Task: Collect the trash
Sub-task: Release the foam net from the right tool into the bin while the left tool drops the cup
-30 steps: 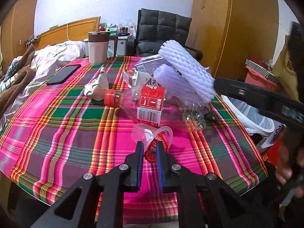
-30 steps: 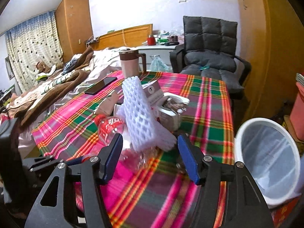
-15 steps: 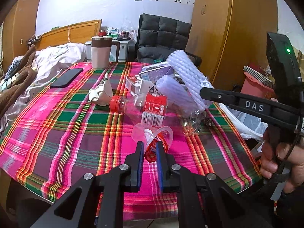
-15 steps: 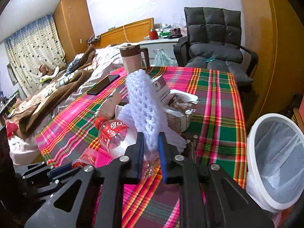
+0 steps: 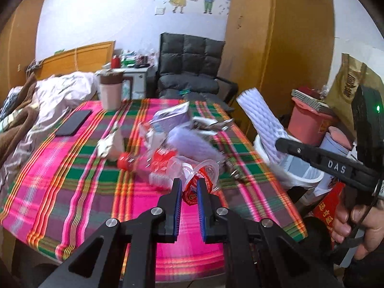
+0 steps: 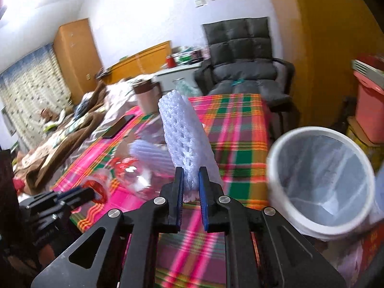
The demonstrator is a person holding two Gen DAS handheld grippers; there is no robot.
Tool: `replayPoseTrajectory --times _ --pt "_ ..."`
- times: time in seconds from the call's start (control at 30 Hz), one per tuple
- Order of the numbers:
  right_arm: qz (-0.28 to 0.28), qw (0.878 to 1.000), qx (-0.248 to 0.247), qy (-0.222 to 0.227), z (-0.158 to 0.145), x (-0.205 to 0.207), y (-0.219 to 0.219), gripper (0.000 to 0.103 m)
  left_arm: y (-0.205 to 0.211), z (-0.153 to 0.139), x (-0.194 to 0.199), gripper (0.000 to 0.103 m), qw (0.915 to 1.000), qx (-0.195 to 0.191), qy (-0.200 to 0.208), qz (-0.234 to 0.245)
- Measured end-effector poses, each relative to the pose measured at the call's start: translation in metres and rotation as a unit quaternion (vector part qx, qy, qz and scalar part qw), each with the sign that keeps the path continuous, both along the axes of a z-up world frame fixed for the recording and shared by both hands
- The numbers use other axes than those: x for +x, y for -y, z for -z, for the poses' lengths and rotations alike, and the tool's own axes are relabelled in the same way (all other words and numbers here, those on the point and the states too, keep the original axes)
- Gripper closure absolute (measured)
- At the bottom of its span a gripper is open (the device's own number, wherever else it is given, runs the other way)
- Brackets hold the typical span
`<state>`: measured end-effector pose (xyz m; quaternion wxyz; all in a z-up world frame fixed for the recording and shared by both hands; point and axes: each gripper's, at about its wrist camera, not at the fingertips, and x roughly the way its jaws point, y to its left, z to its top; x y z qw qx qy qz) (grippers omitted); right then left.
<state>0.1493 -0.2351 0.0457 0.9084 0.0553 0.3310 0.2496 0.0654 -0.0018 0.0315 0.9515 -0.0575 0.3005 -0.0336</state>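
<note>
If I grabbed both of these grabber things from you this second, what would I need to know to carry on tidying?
Left gripper: shut on the clear cup with the red label, over the table.
Right gripper: shut on the white foam net, lifted, beside the white bin.
Nothing visibly binned. Drop both in.
Left on the plaid table: plastic bottle, second foam net, wrappers and boxes.

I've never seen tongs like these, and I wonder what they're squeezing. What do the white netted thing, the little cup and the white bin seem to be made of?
White netted sleeve: likely soft foam mesh, matte, with rows of holes, pinched by the right gripper.
Small cup: thin clear plastic, glossy, with a red printed label, in the left gripper.
Bin: probably smooth white plastic, lined with a translucent bag.
</note>
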Motion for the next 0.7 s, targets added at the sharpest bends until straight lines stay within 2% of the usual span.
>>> replayPoseTrajectory --times 0.37,0.7 --pt "0.107 0.994 -0.007 -0.033 0.02 0.003 0.075 0.088 0.08 -0.016 0.049 0.091 0.995 0.005 0.011 0.099" --pt "0.149 0.987 -0.024 -0.057 0.038 0.009 0.113 0.088 0.155 0.001 0.115 0.091 0.9831 -0.003 -0.015 0.182"
